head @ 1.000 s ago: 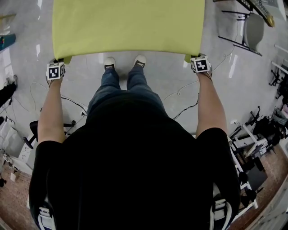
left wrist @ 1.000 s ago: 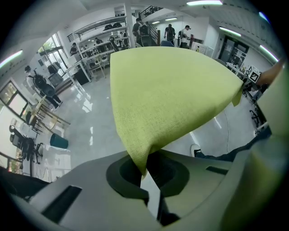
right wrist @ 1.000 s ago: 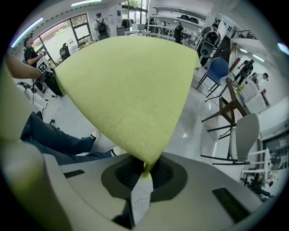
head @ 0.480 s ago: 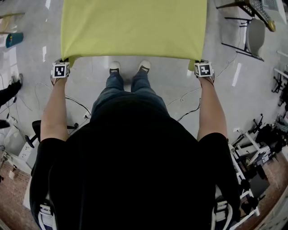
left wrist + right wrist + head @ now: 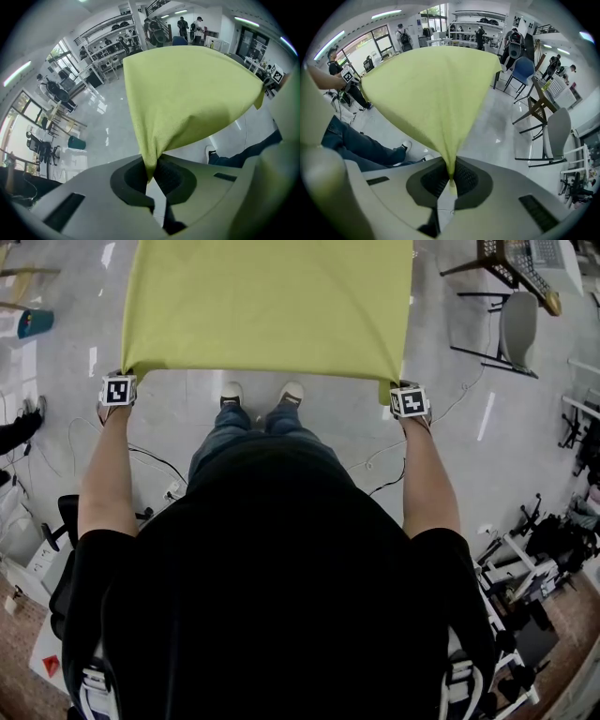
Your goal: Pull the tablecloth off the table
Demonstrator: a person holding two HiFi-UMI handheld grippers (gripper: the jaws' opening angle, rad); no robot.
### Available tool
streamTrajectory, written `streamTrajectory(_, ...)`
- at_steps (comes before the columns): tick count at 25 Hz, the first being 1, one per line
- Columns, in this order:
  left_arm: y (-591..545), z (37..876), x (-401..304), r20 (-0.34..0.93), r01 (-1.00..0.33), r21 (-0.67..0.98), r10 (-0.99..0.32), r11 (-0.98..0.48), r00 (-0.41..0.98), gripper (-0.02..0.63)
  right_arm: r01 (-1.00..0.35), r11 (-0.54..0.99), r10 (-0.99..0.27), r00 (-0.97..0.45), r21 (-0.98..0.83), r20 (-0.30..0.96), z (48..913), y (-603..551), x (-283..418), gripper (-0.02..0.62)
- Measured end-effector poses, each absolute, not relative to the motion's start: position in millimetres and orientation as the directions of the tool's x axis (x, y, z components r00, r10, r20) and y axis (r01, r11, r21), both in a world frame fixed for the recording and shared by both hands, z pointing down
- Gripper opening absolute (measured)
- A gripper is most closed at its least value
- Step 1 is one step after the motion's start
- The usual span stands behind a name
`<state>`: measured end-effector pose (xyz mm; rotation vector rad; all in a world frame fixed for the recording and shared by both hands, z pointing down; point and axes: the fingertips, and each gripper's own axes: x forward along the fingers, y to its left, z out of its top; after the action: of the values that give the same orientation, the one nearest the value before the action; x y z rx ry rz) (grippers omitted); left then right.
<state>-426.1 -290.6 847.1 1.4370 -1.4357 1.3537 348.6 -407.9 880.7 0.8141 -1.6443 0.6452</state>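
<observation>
A yellow-green tablecloth [image 5: 267,306] hangs stretched in the air in front of the person, over the floor. My left gripper [image 5: 119,381] is shut on its near left corner, and my right gripper [image 5: 405,390] is shut on its near right corner. In the left gripper view the tablecloth [image 5: 187,98] funnels down into the shut left gripper [image 5: 150,172]. In the right gripper view the tablecloth [image 5: 431,98] narrows to a pinch between the pads of the right gripper [image 5: 451,177]. The table itself is hidden or out of view.
The person's shoes [image 5: 261,393] stand on the glossy grey floor under the cloth's near edge. Cables [image 5: 155,460] trail across the floor. Chairs [image 5: 511,320] stand at the upper right, equipment frames [image 5: 534,559] at the right. A teal bin [image 5: 36,322] sits at the left.
The cloth's near edge has stayed held between both grippers and now looks tauter and straighter. The right gripper's jaws have closed on the corner. The view has shifted slightly over the floor.
</observation>
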Motion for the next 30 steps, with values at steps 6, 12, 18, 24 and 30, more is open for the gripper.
streamTrajectory(6, -277.2, 828.3, -426.8, 0.939, -0.933, -0.292, -0.247, -0.209, -0.238, 0.025, -0.784, 0.619, -0.181, -0.194, -0.041, 0.964, 878.4, -404.6, 355.1, 0.021)
streamTrajectory(12, -261.9, 811.8, -431.3, 0.930, -0.928, -0.316, -0.257, -0.196, -0.262, 0.025, -0.806, 0.589, -0.198, -0.222, -0.065, 0.955, 865.9, -389.4, 354.6, 0.021)
streamTrajectory(18, -248.9, 811.4, -424.9, 0.942, -0.965, -0.206, -0.300, -0.164, -0.150, 0.025, -0.821, 0.570, -0.234, -0.194, -0.027, 0.952, 847.5, -371.3, 352.3, 0.021)
streamTrajectory(24, -222.3, 813.7, -427.6, 0.946, -0.964, -0.177, -0.304, -0.198, -0.112, 0.025, -0.876, 0.482, -0.259, -0.160, -0.015, 0.953, 835.6, -342.3, 351.5, 0.021)
streamTrajectory(30, -189.7, 801.8, -431.9, 0.937, -0.970, -0.154, -0.341, -0.191, -0.082, 0.025, -0.885, 0.465, -0.285, -0.142, 0.007, 0.948, 819.7, -300.7, 348.3, 0.021)
